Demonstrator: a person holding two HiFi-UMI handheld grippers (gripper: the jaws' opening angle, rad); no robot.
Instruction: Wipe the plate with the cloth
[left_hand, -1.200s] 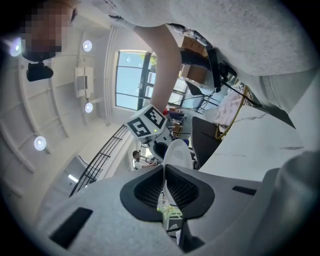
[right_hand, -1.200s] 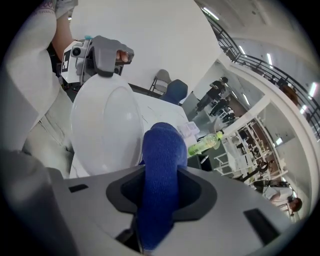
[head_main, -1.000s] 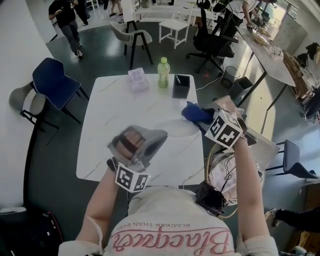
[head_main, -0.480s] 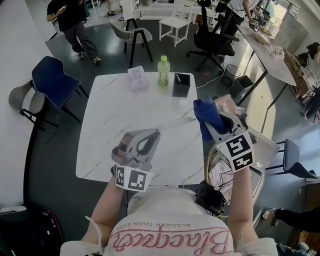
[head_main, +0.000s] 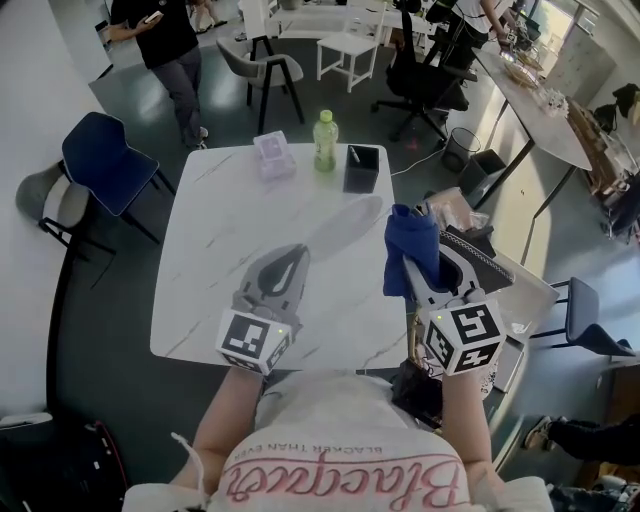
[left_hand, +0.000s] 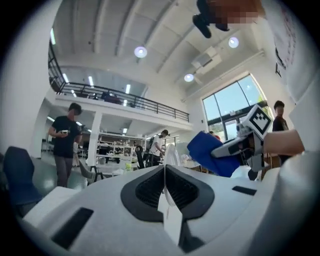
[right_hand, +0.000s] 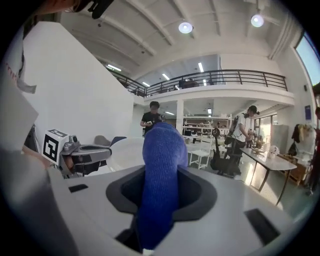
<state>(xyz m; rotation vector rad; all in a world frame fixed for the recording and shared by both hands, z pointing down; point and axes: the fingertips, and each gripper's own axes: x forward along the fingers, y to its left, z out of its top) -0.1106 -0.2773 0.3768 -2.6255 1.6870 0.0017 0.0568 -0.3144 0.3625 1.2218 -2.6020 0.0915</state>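
Two tight grips — left gripper (head_main: 296, 257) pinches the plate (left_hand: 171, 152) on edge; right gripper (head_main: 402, 280) holds the cloth (head_main: 411, 242), just right of the plate.

On the far side of the white marble table (head_main: 215, 225), a green plastic bottle (head_main: 326, 143) stands between a clear box (head_main: 274, 157) and a black holder (head_main: 362, 170). A blue chair (head_main: 105, 165) stands left of the table.

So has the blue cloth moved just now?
Yes. The cloth has lifted off the table and pulled back, farther from the black box.
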